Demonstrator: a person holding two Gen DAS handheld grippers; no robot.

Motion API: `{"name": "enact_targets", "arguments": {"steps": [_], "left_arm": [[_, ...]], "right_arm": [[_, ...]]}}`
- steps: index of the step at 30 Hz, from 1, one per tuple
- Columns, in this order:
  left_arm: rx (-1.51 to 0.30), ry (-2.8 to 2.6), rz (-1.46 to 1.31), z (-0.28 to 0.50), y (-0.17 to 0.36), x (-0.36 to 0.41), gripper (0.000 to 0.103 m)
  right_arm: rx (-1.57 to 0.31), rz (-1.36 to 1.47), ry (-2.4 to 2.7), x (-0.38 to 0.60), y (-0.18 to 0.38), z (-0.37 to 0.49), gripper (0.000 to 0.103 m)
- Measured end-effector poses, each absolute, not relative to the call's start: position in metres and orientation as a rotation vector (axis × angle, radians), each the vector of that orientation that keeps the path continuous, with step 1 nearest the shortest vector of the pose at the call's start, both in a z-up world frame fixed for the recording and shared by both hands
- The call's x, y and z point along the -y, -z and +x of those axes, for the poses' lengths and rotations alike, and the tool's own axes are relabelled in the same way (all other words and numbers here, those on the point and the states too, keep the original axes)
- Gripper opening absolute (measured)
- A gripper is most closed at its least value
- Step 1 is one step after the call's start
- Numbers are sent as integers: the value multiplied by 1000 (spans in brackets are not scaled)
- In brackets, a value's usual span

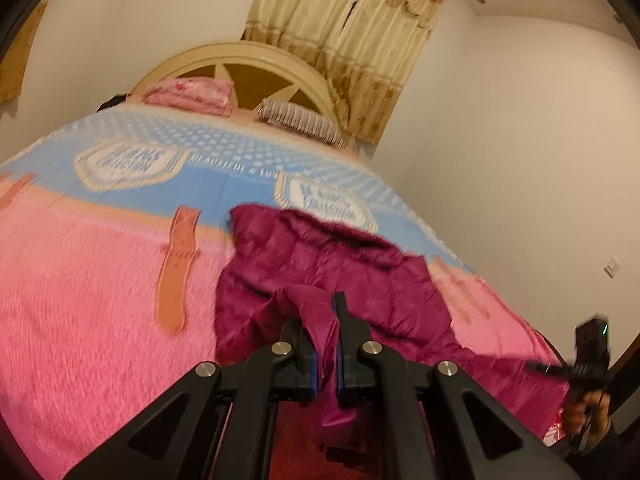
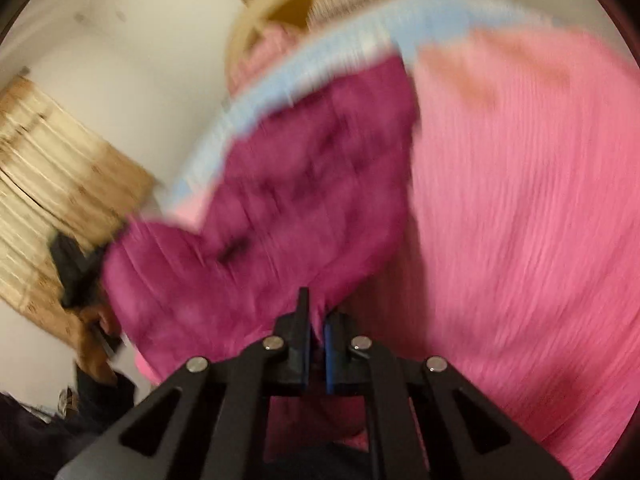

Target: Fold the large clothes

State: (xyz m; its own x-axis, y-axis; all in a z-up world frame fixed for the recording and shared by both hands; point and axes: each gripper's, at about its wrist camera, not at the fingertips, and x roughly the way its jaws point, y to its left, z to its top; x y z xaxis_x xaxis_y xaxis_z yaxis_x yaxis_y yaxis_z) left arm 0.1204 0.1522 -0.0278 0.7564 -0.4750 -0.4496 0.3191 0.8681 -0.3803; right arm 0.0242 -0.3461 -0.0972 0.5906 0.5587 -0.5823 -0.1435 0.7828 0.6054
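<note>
A large magenta quilted jacket [image 1: 320, 276] lies on the pink and blue bedspread [image 1: 88, 280], its near end lifted. My left gripper [image 1: 325, 320] is shut on a fold of the jacket's edge, the cloth hanging between the fingers. My right gripper [image 2: 317, 312] is shut on another edge of the jacket [image 2: 280, 200]; that view is blurred by motion. The right gripper also shows at the far right of the left wrist view [image 1: 588, 364], held in a hand. The left gripper and its hand show at the left of the right wrist view [image 2: 80, 272].
The bed has a cream arched headboard [image 1: 248, 64], a folded pink blanket [image 1: 192, 94] and a striped pillow [image 1: 300, 120] at its head. Beige curtains [image 1: 352, 32] hang behind. White walls stand on both sides, with a wall switch [image 1: 612, 267] on the right.
</note>
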Motion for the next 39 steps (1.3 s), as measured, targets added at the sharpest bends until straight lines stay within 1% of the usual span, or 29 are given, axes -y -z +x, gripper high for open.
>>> {"name": "enact_targets", "arguments": {"steps": [2, 4, 8, 12, 17, 22, 24, 25, 27, 28, 29, 32, 33, 35, 37, 38, 39], "left_arm": [[-546, 446, -280, 136, 18, -147, 5], [-538, 434, -279, 166, 13, -144, 5], [-540, 380, -238, 220, 14, -139, 5], [-607, 351, -232, 281, 36, -137, 5], [-668, 289, -204, 335, 70, -134, 6], [-731, 269, -280, 370, 90, -144, 9], [-730, 248, -276, 377, 89, -142, 14], [-723, 242, -270, 378, 87, -141, 20], [-676, 213, -246, 380, 80, -138, 47], [-638, 176, -232, 381, 75, -138, 81], [-607, 138, -223, 383, 72, -139, 94], [-600, 104, -232, 394, 75, -137, 94], [-615, 92, -231, 397, 78, -135, 94], [-619, 65, -199, 398, 81, -125, 94], [-622, 25, -143, 398, 85, -113, 94], [-626, -25, -112, 397, 87, -110, 94], [-631, -56, -99, 396, 88, -109, 94]], "right_arm": [[-758, 520, -439, 357, 59, 39, 7], [-696, 480, -427, 359, 34, 61, 7], [-647, 456, -374, 360, 12, 123, 7], [-644, 464, -292, 355, 20, 187, 7], [-682, 448, -232, 351, 35, 252, 7], [-759, 487, -187, 362, 74, 301, 7], [-783, 518, -194, 367, 89, 314, 7], [-792, 519, -190, 368, 94, 320, 7], [-798, 517, -187, 368, 104, 329, 7], [-799, 515, -180, 369, 107, 335, 7], [-799, 517, -174, 370, 110, 338, 7], [-786, 565, -165, 379, 116, 352, 9], [-776, 572, -163, 381, 115, 355, 13], [-756, 586, -159, 383, 112, 363, 25], [-738, 620, -183, 384, 107, 369, 53], [-721, 634, -188, 384, 103, 370, 60], [-704, 633, -177, 384, 100, 372, 72]]}}
